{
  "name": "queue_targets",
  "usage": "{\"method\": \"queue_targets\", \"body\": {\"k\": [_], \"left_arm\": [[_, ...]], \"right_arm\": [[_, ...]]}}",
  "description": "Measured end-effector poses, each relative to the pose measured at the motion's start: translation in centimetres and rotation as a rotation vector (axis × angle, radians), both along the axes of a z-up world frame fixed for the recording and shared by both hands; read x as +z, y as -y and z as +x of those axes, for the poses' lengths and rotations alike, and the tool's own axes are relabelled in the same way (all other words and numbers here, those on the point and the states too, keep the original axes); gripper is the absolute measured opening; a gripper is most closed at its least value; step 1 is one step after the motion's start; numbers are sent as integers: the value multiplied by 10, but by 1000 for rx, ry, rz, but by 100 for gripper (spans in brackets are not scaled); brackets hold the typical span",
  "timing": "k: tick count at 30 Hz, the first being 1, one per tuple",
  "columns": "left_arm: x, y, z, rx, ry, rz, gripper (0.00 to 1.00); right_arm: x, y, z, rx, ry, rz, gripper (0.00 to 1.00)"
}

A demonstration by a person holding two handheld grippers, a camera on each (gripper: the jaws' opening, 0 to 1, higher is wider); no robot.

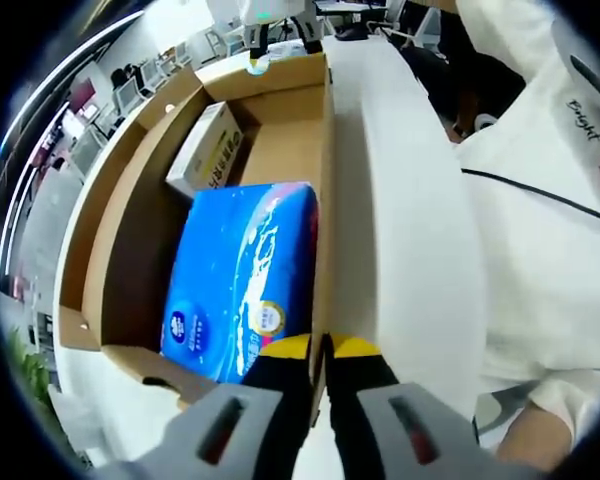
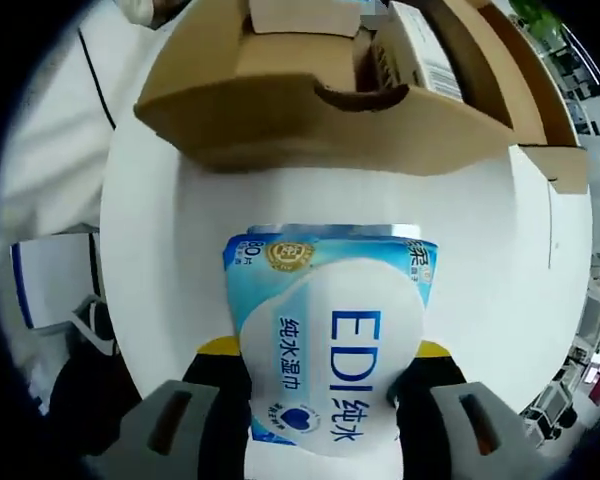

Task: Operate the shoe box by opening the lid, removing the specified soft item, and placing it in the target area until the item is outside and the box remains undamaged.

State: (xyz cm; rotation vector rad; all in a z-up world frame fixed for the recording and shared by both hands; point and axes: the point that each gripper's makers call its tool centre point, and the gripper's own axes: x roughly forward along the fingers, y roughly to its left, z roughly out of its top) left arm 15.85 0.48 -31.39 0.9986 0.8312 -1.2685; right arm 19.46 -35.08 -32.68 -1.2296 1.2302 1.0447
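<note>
An office with desks and chairs lay behind a white bench [image 1: 400, 220], on which stood one open cardboard shoe box [image 1: 130, 230]. In the left gripper view, the left tongs [image 1: 320, 365] were pinched on the box's near wall, one jaw inside and one outside, so they seemed clamped on the cardboard. Inside the box lay one blue tissue pack [image 1: 245, 280] and, beyond it, one small white carton [image 1: 208, 148].

In the right gripper view, the right tongs [image 2: 322, 390] gripped a pale blue wet-wipe pack [image 2: 330, 330] across its sides, outside the box and over the bare bench, with the shoe box in front of it. Whether the pack already rested on the bench could not be told.

The wipe pack looked soft and light, with a slick film wrapper that could slide or crumple; holding it across the middle of its width, as here, seemed sound. The blue tissue pack would likely squash just as easily. The box walls looked thin and would dent under a hard pinch

Count: two soft packs, one carton, one box
</note>
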Motion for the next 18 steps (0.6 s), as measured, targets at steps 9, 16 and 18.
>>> {"method": "queue_targets", "body": {"k": [9, 16, 18], "left_arm": [[0, 0, 0, 2, 1, -1, 4], [0, 0, 1, 5, -5, 3, 4], [0, 0, 0, 4, -1, 1, 4]], "right_arm": [[0, -1, 1, -7, -17, 18, 57], [12, 2, 8, -52, 15, 47, 56], [7, 0, 9, -39, 17, 41, 56]]}}
